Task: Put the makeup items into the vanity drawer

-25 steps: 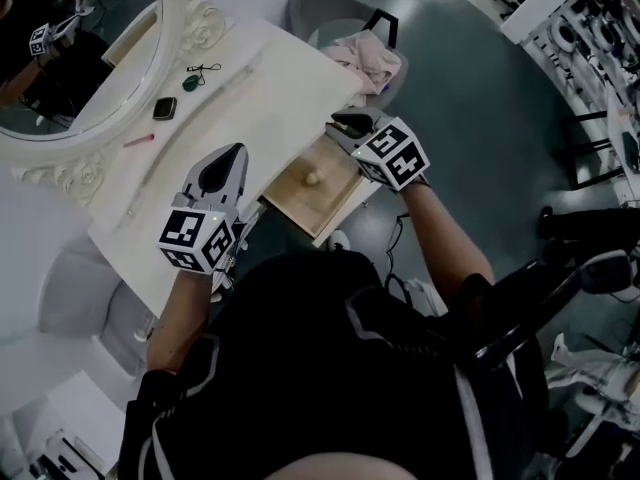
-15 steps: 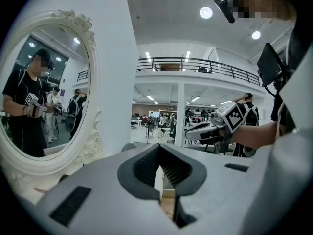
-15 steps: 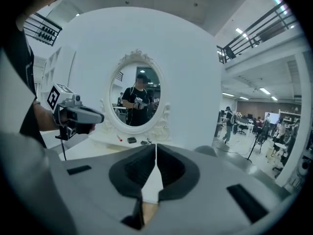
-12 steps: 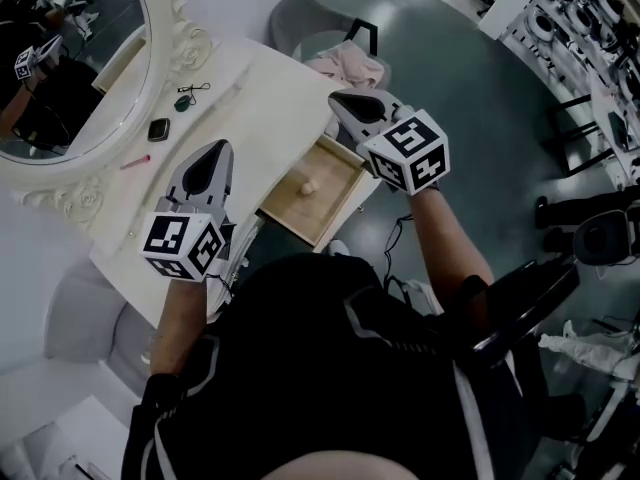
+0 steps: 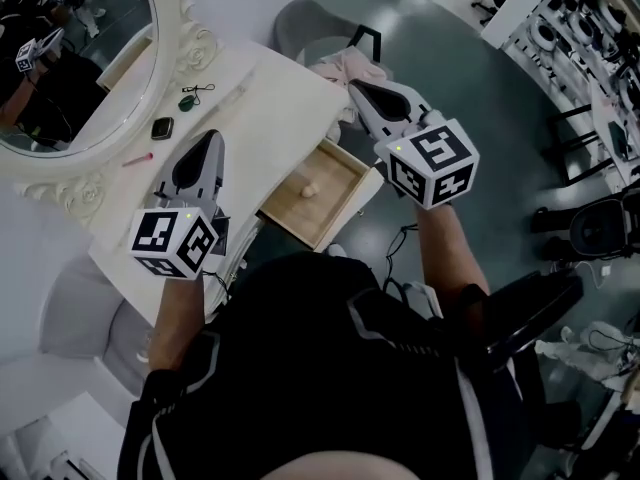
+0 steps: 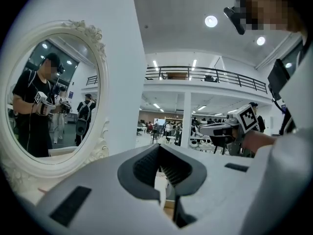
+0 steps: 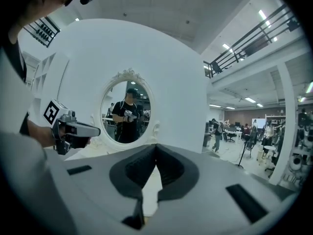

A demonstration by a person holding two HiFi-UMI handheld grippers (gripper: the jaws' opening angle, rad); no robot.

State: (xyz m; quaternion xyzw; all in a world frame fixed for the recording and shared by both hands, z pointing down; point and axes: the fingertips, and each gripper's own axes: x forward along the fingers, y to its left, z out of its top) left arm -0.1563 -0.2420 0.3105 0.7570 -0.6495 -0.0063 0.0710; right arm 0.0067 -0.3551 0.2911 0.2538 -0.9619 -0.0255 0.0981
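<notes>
The white vanity table (image 5: 270, 108) has its wooden drawer (image 5: 300, 213) pulled open, and a small pale round thing (image 5: 310, 187) lies on the drawer's bottom. Near the mirror lie a green item with a cord (image 5: 190, 99), a dark compact (image 5: 162, 128) and a pink pencil (image 5: 138, 158). My left gripper (image 5: 208, 138) hovers over the table's front half, shut and empty, as seen also in the left gripper view (image 6: 159, 147). My right gripper (image 5: 357, 88) is held high beyond the drawer's right side, shut with nothing in it (image 7: 156, 146). Each gripper appears in the other's view, level in the air.
An oval mirror (image 5: 70, 58) with an ornate white frame stands at the table's back. A grey chair with a pink cloth (image 5: 355, 60) stands beyond the table's far end. A black office chair (image 5: 530, 313) is at my right, shelving (image 5: 590, 38) further right.
Both grippers have risen toward the camera. The right one lifted further, going from the drawer's edge up and to the right; the left one climbed slightly above the tabletop.
</notes>
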